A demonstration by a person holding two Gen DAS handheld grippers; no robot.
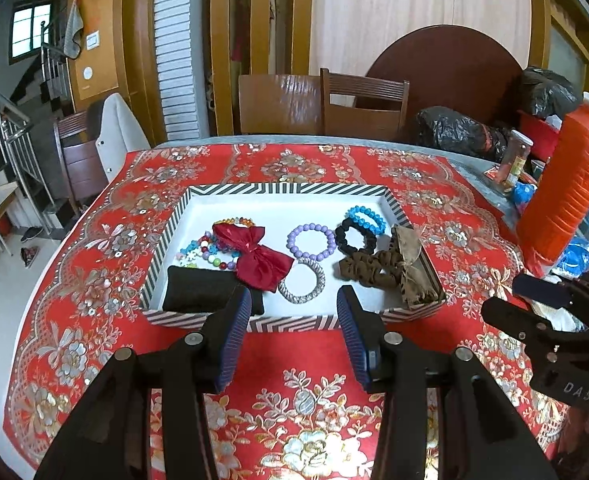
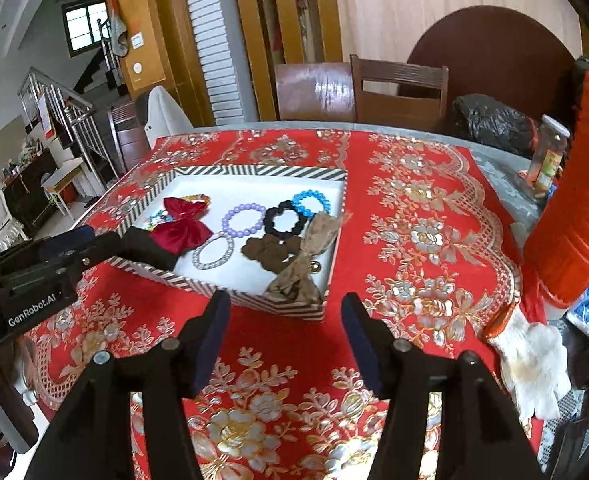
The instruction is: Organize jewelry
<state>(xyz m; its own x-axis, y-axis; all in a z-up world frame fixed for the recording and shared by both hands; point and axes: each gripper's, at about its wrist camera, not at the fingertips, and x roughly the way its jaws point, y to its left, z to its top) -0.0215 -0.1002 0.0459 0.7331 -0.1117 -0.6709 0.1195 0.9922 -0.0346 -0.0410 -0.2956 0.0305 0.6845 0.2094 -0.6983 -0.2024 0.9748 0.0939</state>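
Striped tray (image 1: 162,248) on the bench holds the jewelry: purple bracelet (image 1: 311,241) at its centre, red bow (image 1: 256,258) beside it. Left gripper (image 1: 294,312) and right gripper (image 2: 284,312) hover before the tray, jaws apart, empty. A good pick likely descends straight onto one piece.

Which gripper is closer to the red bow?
Left. The left gripper hovers open at the tray's near edge, right in front of the red bow. The right gripper is open too, but off by the tray's right corner, farther away.
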